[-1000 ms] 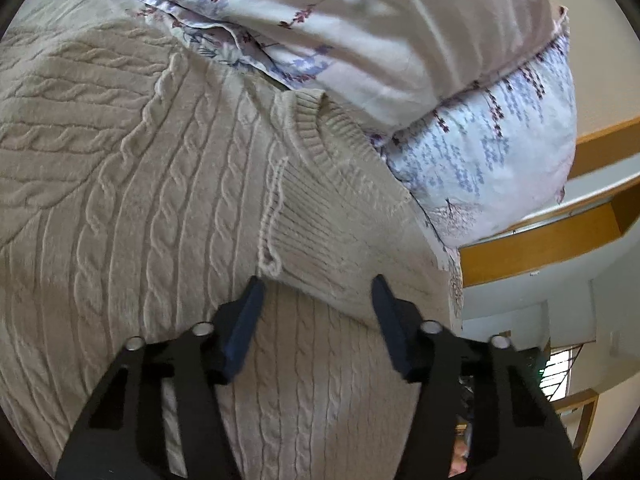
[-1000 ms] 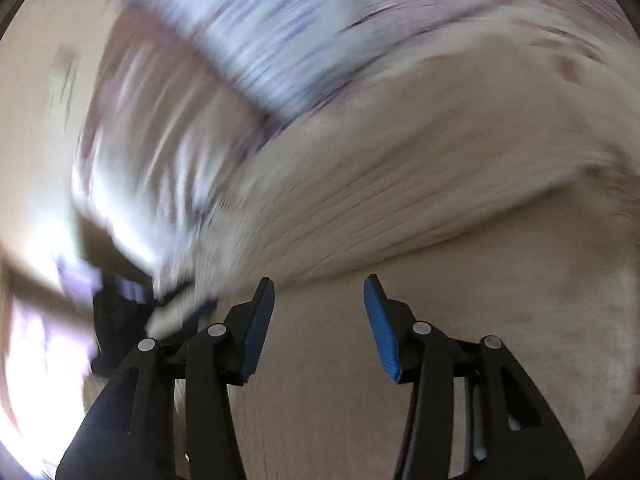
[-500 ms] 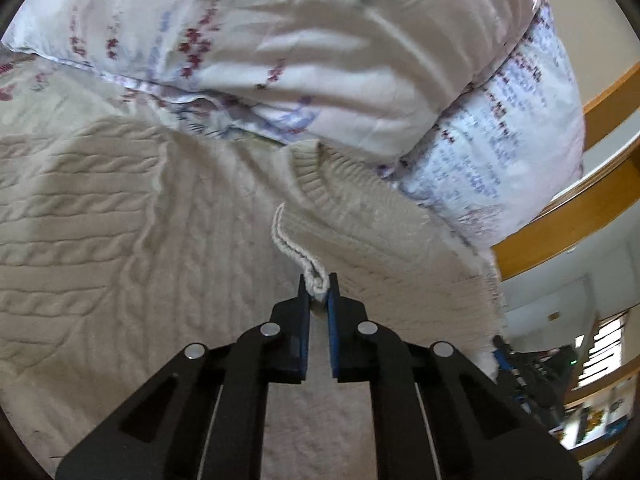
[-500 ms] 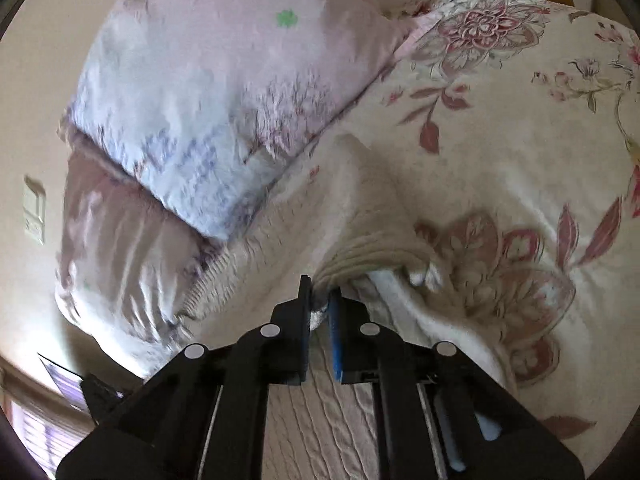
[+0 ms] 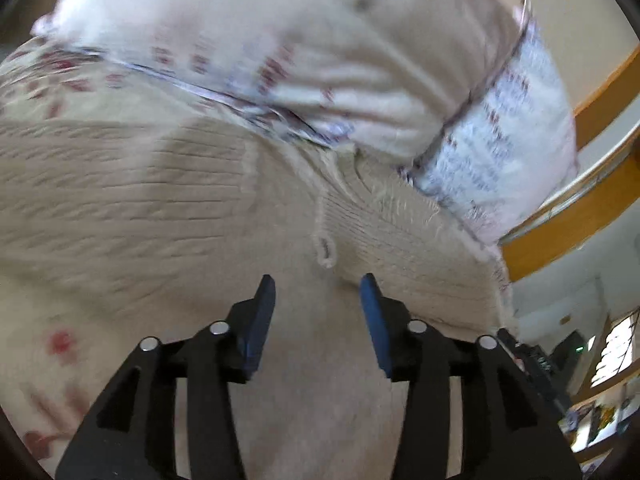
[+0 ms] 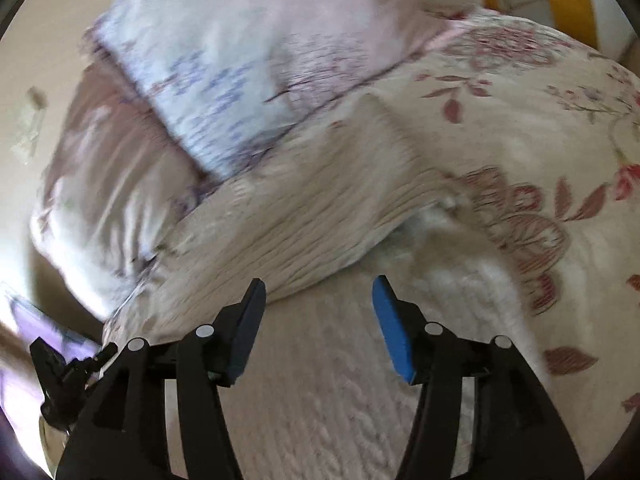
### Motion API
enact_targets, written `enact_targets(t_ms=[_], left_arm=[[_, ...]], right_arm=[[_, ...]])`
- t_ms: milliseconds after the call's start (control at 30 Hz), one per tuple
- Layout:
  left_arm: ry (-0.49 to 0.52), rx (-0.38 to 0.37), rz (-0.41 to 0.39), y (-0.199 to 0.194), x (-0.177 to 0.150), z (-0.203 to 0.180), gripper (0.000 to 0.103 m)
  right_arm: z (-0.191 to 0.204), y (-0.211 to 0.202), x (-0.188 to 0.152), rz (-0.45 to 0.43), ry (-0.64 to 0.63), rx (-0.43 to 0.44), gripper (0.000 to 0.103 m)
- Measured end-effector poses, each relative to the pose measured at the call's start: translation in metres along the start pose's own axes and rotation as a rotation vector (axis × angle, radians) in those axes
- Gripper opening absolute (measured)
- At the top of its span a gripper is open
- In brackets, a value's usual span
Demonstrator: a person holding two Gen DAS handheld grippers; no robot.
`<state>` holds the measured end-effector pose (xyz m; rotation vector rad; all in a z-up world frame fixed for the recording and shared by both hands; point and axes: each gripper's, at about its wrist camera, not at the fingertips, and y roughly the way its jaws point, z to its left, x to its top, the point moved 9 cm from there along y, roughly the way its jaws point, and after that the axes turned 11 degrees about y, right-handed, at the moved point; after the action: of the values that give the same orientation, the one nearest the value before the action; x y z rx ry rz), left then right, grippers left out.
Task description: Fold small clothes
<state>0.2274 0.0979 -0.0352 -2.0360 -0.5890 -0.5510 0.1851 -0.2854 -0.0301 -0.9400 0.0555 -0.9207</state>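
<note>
A cream cable-knit sweater (image 5: 168, 216) lies spread on a floral bedspread, its far part folded over itself up against the pillows. In the left wrist view my left gripper (image 5: 318, 286) hovers just short of a knit seam edge (image 5: 326, 248); its jaws are opening and nothing is between them. In the right wrist view the same sweater (image 6: 304, 220) shows a folded flap lying across it. My right gripper (image 6: 320, 290) stands just before that flap's edge, jaws opening, with only the knit below them. Both views are motion-blurred.
Two floral pillows (image 5: 320, 48) (image 6: 224, 64) lie right behind the sweater. The floral bedspread (image 6: 520, 132) stretches to the right. A wooden bed rail (image 5: 580, 208) runs at the right of the left wrist view, with room furniture beyond it.
Half a second ago both grippers were shut on sweater edges; now both have let go and stand apart. The left view has shifted toward the pillows, and the fold lies flat.
</note>
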Motion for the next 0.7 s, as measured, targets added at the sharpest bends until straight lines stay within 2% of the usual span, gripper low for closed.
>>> enact_targets(t_ms=[133,267,333,433,567,700], left_arm=[[-0.113,0.065,-0.09,-0.057,-0.01,0.056,0.043],[-0.291,0.155,-0.18,-0.106,-0.022,0.129,0.04],[-0.367,0.175,-0.205,-0.118,-0.024,0.155,0.036],[-0.499,0.177,-0.237,-0.125,-0.029,0.188,0.034],[-0.613,0.192,-0.254,-0.121,-0.03,0.211,0.033],[-0.703,0.176,-0.3,-0.12,-0.025,0.225,0.03]], right_arm=[[0.019,0.006,-0.017,0.036,-0.085,0.116,0.058],[0.027,0.011,-0.029,0.077,-0.108,0.168,0.058],[0.029,0.011,-0.031,0.085,-0.115,0.178,0.058],[0.029,0.008,-0.031,0.082,-0.119,0.186,0.059],[0.028,0.009,-0.033,0.092,-0.109,0.192,0.059],[0.028,0.009,-0.034,0.095,-0.113,0.195,0.06]])
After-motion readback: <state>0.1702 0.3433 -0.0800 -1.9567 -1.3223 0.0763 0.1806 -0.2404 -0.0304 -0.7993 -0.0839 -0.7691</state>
